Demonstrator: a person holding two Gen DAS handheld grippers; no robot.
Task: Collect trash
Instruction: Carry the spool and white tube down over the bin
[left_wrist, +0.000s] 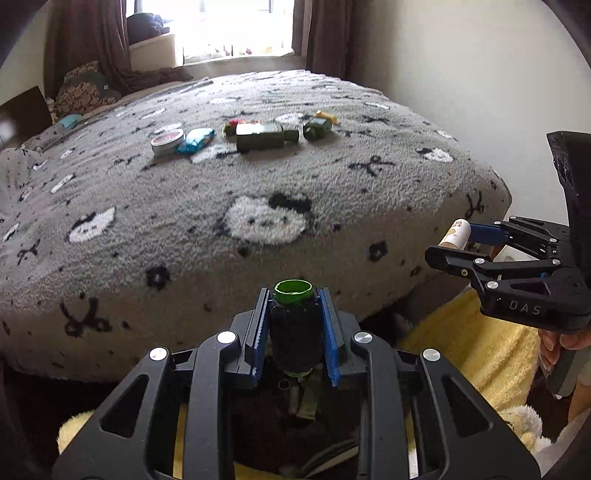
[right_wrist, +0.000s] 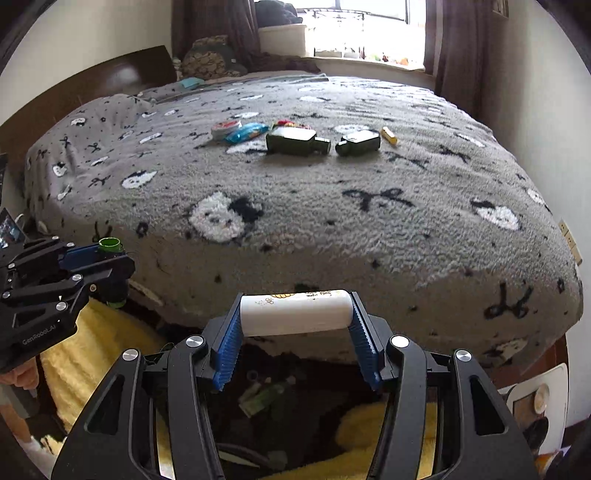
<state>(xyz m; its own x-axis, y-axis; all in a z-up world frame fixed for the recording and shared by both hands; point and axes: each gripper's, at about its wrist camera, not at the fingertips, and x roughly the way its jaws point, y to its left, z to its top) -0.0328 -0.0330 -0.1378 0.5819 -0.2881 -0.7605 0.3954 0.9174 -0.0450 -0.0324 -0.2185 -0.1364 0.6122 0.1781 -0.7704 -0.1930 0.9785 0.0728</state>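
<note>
- Left claw (left_wrist: 295, 325) clenched on a dark green-capped bottle (left_wrist: 294, 325), off the bed's near edge (left_wrist: 221, 295).
- Right claw (right_wrist: 295, 325) grasps a white tube (right_wrist: 295, 312) endwise.
- Hold both over the dark bin (right_wrist: 266, 402) below before letting go.

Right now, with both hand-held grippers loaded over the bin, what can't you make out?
- Bin: both views; dark and boxed in by gripper frames, so rim and contents are unclear.
- Dark bottle: left view; its base is hidden between the blue pads.
- White tube: right view; print too small to read.
- Red wrapper: both views; mostly behind the big bottle.
- Person: only fingers at the frame edge.
</note>
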